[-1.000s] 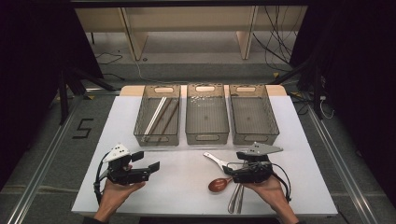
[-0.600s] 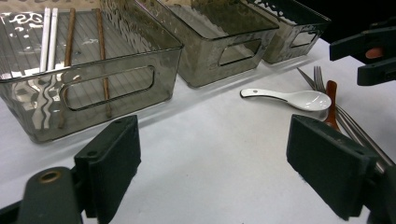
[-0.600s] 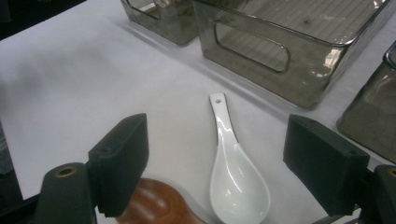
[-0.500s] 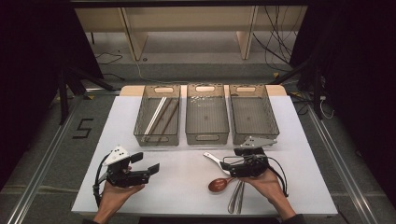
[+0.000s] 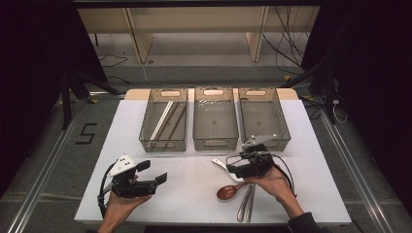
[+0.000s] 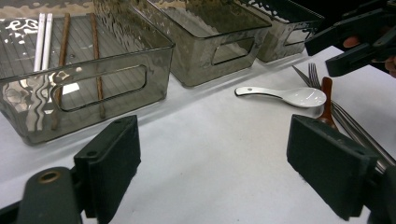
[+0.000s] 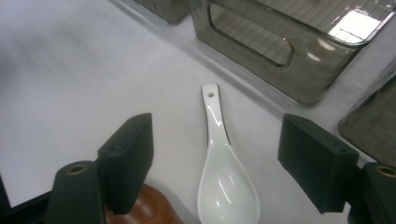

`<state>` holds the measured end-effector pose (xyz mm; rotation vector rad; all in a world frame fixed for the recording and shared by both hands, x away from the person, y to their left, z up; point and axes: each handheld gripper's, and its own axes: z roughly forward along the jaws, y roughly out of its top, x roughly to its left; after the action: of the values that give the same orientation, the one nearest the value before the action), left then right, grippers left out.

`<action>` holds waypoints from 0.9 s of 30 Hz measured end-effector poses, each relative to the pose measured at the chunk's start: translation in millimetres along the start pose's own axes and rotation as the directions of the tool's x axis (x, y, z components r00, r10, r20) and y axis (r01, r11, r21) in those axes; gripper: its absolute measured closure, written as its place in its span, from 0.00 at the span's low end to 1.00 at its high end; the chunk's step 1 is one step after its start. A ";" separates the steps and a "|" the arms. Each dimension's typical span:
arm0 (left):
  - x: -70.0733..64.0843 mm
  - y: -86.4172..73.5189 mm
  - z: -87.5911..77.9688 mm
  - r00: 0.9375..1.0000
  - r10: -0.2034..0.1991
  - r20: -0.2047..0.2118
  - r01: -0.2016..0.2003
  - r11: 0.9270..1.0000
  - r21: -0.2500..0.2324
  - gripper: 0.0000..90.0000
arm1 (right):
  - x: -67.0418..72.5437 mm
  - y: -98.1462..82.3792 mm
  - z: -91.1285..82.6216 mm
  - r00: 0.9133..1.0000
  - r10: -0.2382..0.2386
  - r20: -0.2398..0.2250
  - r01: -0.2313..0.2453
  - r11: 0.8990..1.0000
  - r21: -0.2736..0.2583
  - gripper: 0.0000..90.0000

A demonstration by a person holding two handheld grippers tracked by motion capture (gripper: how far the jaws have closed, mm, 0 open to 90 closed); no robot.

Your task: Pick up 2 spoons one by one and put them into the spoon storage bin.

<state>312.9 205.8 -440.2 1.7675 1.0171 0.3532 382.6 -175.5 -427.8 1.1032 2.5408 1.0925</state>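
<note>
Scanning the worktop [image 5: 194,189] from left to right:
Left gripper [image 5: 154,173]: held in the person's left hand near the front left of the white worktop, its jaws spread wide with nothing between them; in the left gripper view [image 6: 212,170] only bare worktop lies between the pads.
Left bin [image 5: 145,131]: a smoky clear bin at the back left, holding white chopsticks [image 5: 162,120] and brown chopsticks [image 5: 175,121] laid along its length.
Middle bin [image 5: 215,141]: just beside the left bin, with small glints near its far end that are too small to tell.
White spoon [image 5: 224,166]: a ceramic soup spoon lying flat on the worktop in front of the middle bin; in the right gripper view [image 7: 224,179] its bowl sits between the jaws, its handle pointing away towards the bins.
Brown spoon [image 5: 229,192]: a wooden spoon just in front of the white spoon, its bowl near the right gripper.
Right gripper [image 5: 227,167]: held in the right hand over the white spoon, jaws spread and just closing a little, the pads standing clear of the spoon on either side.
Forks [image 5: 245,204]: metal cutlery lying below the right hand, side by side.
Right bin [image 5: 282,128]: at the back right, just behind the right gripper.
</note>
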 end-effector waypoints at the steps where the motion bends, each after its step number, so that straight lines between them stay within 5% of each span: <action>1: -0.1 -0.3 -0.1 1.000 -0.002 0.001 0.002 1.000 -0.003 0.19 | 0.0 1.3 2.7 1.000 -0.003 0.002 0.003 1.000 0.013 0.32; 14: -2.1 -2.3 0.6 1.000 -0.005 0.022 0.005 1.000 -0.010 0.18 | -2.0 14.5 36.1 1.000 -0.016 -0.008 0.017 0.985 0.170 0.43; 27: -4.4 -2.2 0.2 1.000 0.009 0.025 -0.008 1.000 -0.017 0.18 | -4.6 16.2 55.0 1.000 -0.013 -0.020 0.018 0.967 0.255 0.57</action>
<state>309.4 202.5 -441.2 1.7576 0.9863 0.3433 417.6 -140.4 -457.0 1.1313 2.7583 0.7900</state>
